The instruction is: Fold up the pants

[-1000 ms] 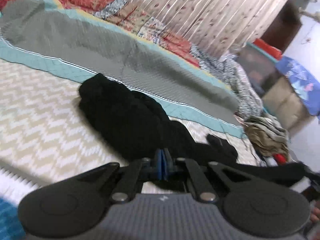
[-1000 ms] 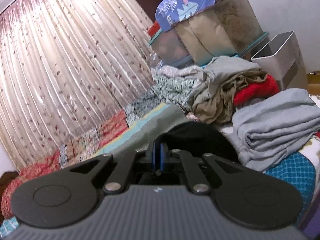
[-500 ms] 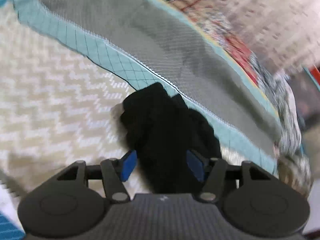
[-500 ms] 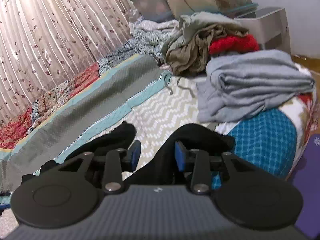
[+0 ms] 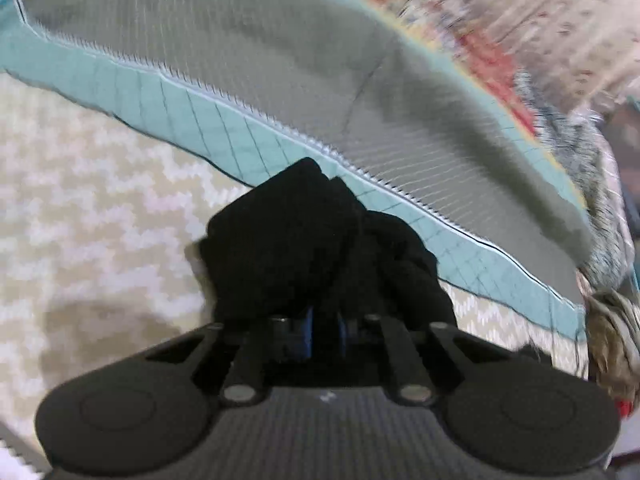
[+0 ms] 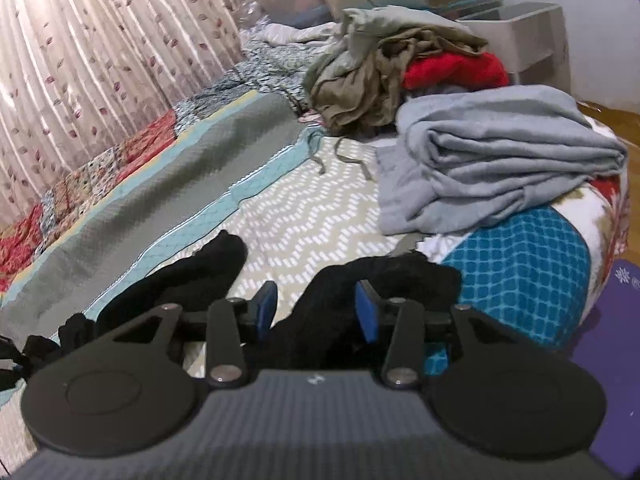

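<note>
Black knit, soft and limp: the pants (image 6: 192, 276) lie bunched on the chevron bedspread (image 6: 304, 216), strung from the near left to the near right of the bed, one end against the teal quilt border (image 5: 168, 108), the other by the blue checked cloth (image 6: 520, 280). Judged light, floppy and non-slippery; they will sag and drag when lifted, nothing fragile. Best taken at a hem or the waistband, both ends together, so the cloth hangs flat rather than in a wad. Which end is the waist cannot be told; the fabric is too dark and crumpled. Grey folded blanket (image 6: 500, 152) and the loose laundry heap (image 6: 384, 68) sit far right, well apart. Left gripper (image 5: 324, 332): jaws have just closed, clenched on a fold of the pants, the bunch rising just beyond the tips. Right gripper (image 6: 316, 312): jaws have been opening and stand apart, released; a ridge of the pants runs between them, against the right pad (image 6: 366, 312), clear of the left.
</note>
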`<action>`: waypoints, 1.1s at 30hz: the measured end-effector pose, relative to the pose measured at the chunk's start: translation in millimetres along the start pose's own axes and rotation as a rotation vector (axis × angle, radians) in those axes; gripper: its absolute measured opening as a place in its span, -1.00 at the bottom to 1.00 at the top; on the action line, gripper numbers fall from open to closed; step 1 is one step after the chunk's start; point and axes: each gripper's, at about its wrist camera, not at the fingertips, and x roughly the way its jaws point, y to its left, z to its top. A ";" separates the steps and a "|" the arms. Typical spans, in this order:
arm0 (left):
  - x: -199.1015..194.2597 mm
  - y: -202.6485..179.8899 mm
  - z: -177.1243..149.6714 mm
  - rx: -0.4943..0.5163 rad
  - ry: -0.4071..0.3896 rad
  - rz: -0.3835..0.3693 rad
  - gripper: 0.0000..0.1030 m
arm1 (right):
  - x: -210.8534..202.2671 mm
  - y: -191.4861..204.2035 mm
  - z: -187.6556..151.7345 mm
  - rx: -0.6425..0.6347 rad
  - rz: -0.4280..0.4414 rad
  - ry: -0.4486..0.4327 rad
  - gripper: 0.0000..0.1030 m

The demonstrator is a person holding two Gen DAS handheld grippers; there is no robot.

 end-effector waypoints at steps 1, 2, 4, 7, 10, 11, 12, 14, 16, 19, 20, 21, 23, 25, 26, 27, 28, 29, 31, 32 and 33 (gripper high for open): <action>-16.4 8.0 -9.3 -0.005 -0.012 -0.022 -0.80 | 0.3 0.7 -0.5 -0.008 0.006 -0.002 -0.10; -39.5 22.1 -23.5 -0.023 -0.024 -0.062 -0.81 | 1.1 2.2 -1.2 -0.011 0.013 -0.003 -0.10; -76.9 46.4 -48.6 -0.059 -0.045 -0.109 -0.83 | 1.5 7.3 -2.8 -0.016 0.025 -0.002 -0.10; -132.2 95.1 -104.9 -0.136 -0.061 -0.145 -0.83 | 4.7 17.0 -6.4 -0.029 0.052 0.011 -0.10; -165.1 126.9 -156.8 -0.197 -0.058 -0.095 -0.83 | 11.5 32.5 -11.8 -0.052 0.086 0.039 -0.10; -170.4 136.3 -175.0 -0.224 -0.049 -0.074 -0.81 | 15.2 37.2 -14.0 -0.057 0.098 0.052 -0.10; -171.7 143.7 -191.6 -0.236 -0.022 -0.048 -0.81 | 18.1 44.2 -15.3 -0.066 0.111 0.066 -0.10; -173.8 154.8 -210.5 -0.241 0.029 0.018 -0.81 | 25.1 55.3 -20.4 -0.071 0.136 0.094 -0.11; -190.5 165.3 -209.1 -0.263 -0.011 0.021 -0.77 | 27.5 65.8 -22.2 -0.085 0.156 0.110 -0.11; -231.5 166.1 -184.2 -0.252 -0.209 -0.001 -0.49 | 23.2 75.8 -18.2 -0.119 0.175 0.101 -0.11; -239.1 159.1 -175.1 -0.209 -0.272 0.016 -0.40 | 21.5 76.8 -14.3 -0.130 0.173 0.092 -0.11; -239.6 148.6 -160.0 -0.132 -0.315 0.045 -0.36 | 21.0 77.6 -9.6 -0.138 0.171 0.083 -0.11; -220.0 127.1 -126.2 0.007 -0.329 0.081 -0.05 | 22.9 76.0 0.6 -0.121 0.167 0.076 -0.10; -186.3 113.2 -101.1 0.075 -0.285 0.057 0.32 | 27.0 72.2 14.5 -0.080 0.177 0.074 -0.10; -157.9 108.6 -84.1 0.082 -0.237 0.013 0.60 | 29.6 71.4 20.7 -0.072 0.181 0.070 -0.10; -134.9 105.4 -74.0 0.078 -0.200 -0.018 0.71 | 33.6 71.3 27.2 -0.071 0.170 0.068 -0.10; -109.0 104.7 -65.0 0.069 -0.167 -0.033 0.76 | 38.4 72.0 32.2 -0.076 0.165 0.064 -0.10; -83.0 103.7 -56.7 0.045 -0.132 -0.034 0.75 | 45.2 74.4 35.7 -0.080 0.162 0.067 -0.10; -34.0 104.5 -46.0 -0.003 -0.052 -0.034 0.64 | 65.8 74.3 41.4 -0.066 0.161 0.093 -0.10; -15.5 103.7 -46.7 -0.021 -0.023 -0.035 0.55 | 80.6 72.7 44.1 -0.051 0.160 0.118 -0.09; 0.2 102.5 -44.9 -0.032 -0.001 -0.035 0.52 | 93.8 70.2 45.4 -0.033 0.157 0.143 -0.09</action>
